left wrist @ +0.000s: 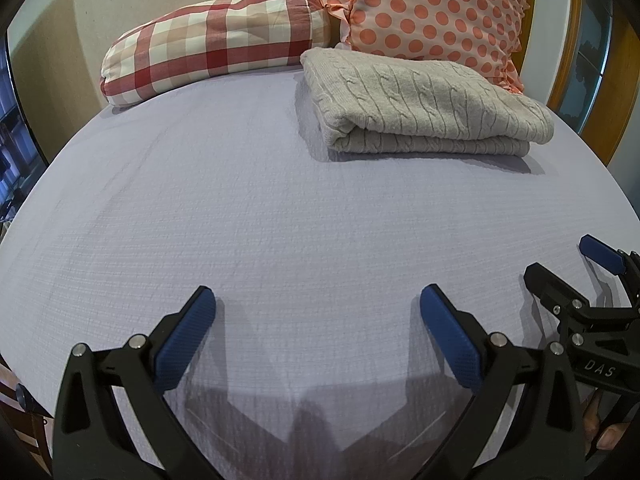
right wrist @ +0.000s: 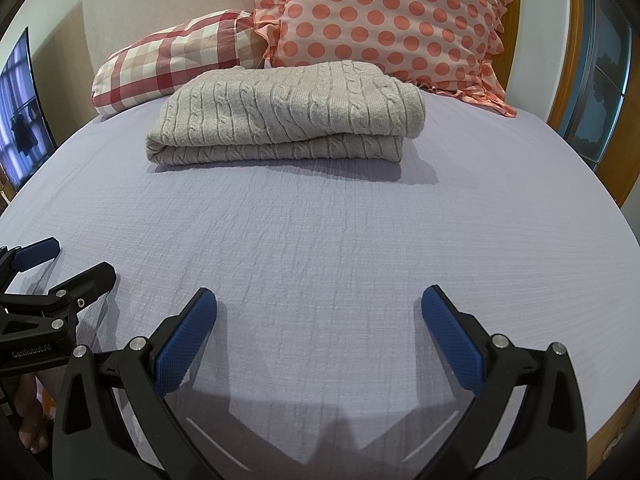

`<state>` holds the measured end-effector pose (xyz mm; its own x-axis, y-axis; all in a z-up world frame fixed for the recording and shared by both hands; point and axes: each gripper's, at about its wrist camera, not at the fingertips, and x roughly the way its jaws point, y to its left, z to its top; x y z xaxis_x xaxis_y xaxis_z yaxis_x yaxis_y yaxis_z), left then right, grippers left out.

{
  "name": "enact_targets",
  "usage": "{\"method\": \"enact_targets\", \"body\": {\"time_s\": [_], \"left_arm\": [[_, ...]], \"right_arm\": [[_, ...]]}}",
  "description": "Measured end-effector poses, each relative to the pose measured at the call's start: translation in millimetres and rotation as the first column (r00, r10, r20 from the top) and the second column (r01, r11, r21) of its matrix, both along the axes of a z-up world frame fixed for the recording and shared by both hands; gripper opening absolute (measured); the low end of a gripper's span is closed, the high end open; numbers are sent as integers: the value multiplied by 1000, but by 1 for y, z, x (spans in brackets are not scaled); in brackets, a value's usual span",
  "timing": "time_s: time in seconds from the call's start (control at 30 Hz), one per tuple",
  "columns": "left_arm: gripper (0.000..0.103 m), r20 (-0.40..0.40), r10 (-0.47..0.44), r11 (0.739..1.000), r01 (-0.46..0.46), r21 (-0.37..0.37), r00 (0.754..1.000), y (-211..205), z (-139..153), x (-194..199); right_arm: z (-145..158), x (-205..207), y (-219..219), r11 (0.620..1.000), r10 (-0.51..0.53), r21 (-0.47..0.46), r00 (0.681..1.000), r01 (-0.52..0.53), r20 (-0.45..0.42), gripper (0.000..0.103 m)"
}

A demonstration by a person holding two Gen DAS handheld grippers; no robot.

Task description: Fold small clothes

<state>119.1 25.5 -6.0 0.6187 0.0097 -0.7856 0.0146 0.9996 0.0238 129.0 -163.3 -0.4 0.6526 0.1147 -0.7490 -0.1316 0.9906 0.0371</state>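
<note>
A beige cable-knit sweater (left wrist: 420, 100) lies folded in a neat rectangle at the far side of the lilac bed sheet (left wrist: 240, 220); it also shows in the right wrist view (right wrist: 288, 116). My left gripper (left wrist: 318, 300) is open and empty, low over the sheet near the front edge. My right gripper (right wrist: 319, 300) is open and empty beside it. Each gripper shows in the other's view: the right one at the right edge (left wrist: 560, 264), the left one at the left edge (right wrist: 80, 260). Both are well short of the sweater.
A red-and-white checked pillow (left wrist: 216, 44) and a pink polka-dot pillow (left wrist: 432, 12) lean against the wall behind the sweater. A wooden frame (right wrist: 568, 80) and window stand at the right. A screen (right wrist: 20, 112) stands at the left.
</note>
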Motion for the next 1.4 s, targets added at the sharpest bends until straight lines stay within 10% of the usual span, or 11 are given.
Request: {"method": "enact_targets", "body": {"time_s": [1.4], "left_arm": [[101,-20,0,1000,-1,-2,1000,2,-1,2]], "right_arm": [[0,-1,0,1000,-3,1,1000,3,3,102]]}}
